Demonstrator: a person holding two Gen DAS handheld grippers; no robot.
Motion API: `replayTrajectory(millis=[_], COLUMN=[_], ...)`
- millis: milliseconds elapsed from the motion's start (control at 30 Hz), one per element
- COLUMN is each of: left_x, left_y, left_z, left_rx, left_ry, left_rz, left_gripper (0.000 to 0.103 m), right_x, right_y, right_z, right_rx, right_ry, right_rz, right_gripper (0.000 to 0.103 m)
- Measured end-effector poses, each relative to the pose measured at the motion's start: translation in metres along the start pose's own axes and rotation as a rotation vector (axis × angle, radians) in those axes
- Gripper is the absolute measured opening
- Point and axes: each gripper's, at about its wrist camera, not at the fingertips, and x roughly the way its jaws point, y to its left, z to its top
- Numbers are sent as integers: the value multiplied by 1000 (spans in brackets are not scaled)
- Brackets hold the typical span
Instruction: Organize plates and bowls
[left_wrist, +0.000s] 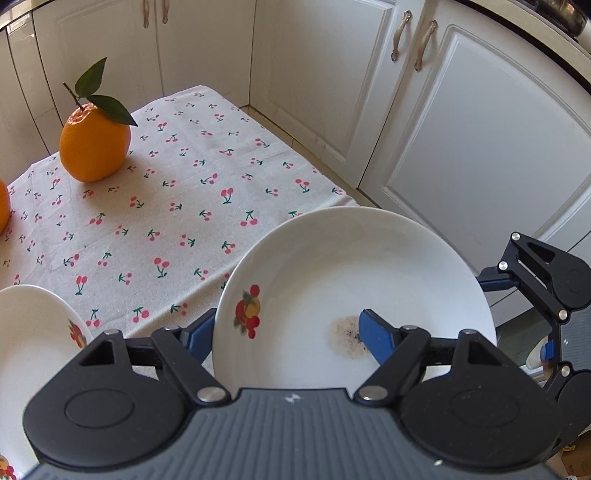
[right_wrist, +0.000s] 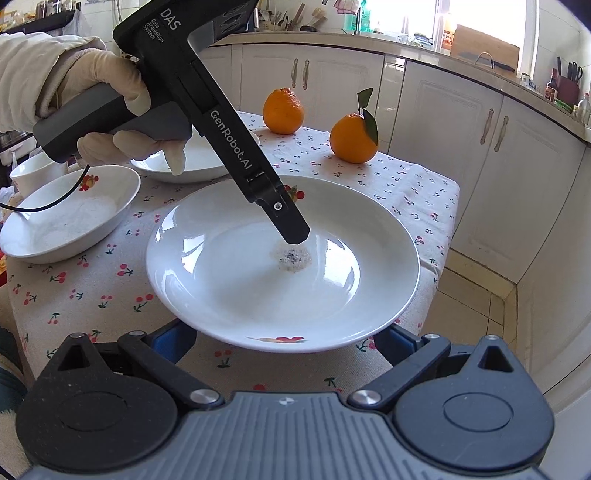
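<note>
Left wrist view: my left gripper (left_wrist: 286, 328) is clamped on the plate (left_wrist: 332, 266). One blue finger lies on the inner face by the stain (left_wrist: 347, 338) and the other is tucked behind the near-left rim. The plate sits at the near right of the table (left_wrist: 192, 155), its far rim out past the cloth's edge. I cannot tell whether it is lifted. It is white and glossy with a fruit print near the left rim, and its dirty centre means it isn't clean. A second plate (left_wrist: 33, 332) lies near left, apart from mine. An orange (left_wrist: 94, 147) stands far left.

Right wrist view: my right gripper (right_wrist: 288, 345) has its jaws wide apart, the tips hidden under the plate's near rim, so I see no hold there. The gloved hand (right_wrist: 99, 92) brings the left tool down into the plate's hollow. Two more plates (right_wrist: 70, 218) sit to the left, side by side, with a cup (right_wrist: 33, 173) beyond them.

I judge the job barely started. Nothing is stacked, every dish lies on its own, and this plate is the first one in hand.
</note>
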Motion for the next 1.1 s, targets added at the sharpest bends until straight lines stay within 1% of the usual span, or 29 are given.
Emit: replayTrajectory(millis=[200, 367, 567, 667, 733, 867, 933, 1100], left_x=[11, 14, 17, 15, 11, -7, -19, -55], left_y=[3, 6, 4, 2, 1, -2, -5, -22], left_z=[1, 2, 4, 3, 2, -3, -6, -17], left_rx=[2, 5, 21, 27, 28, 31, 30, 54], left_ry=[6, -6, -9, -8, -16, -40, -58, -119], left_rz=[12, 17, 34, 39, 53, 76, 85, 112], left_gripper=[80, 80, 80, 82, 87, 88, 90, 91], right_x=[8, 17, 18, 15, 11, -4, -11, -27], right_y=[-5, -9, -8, -6, -5, 0, 5, 25], right_z=[0, -2, -2, -2, -1, -1, -1, -2], right_rx=[5, 26, 44, 54, 71, 108, 119, 138], right_ry=[12, 18, 19, 22, 22, 20, 28, 17], right_rz=[-6, -9, -16, -22, -26, -58, -88, -119], right_gripper=[103, 103, 103, 103, 103, 103, 103, 103])
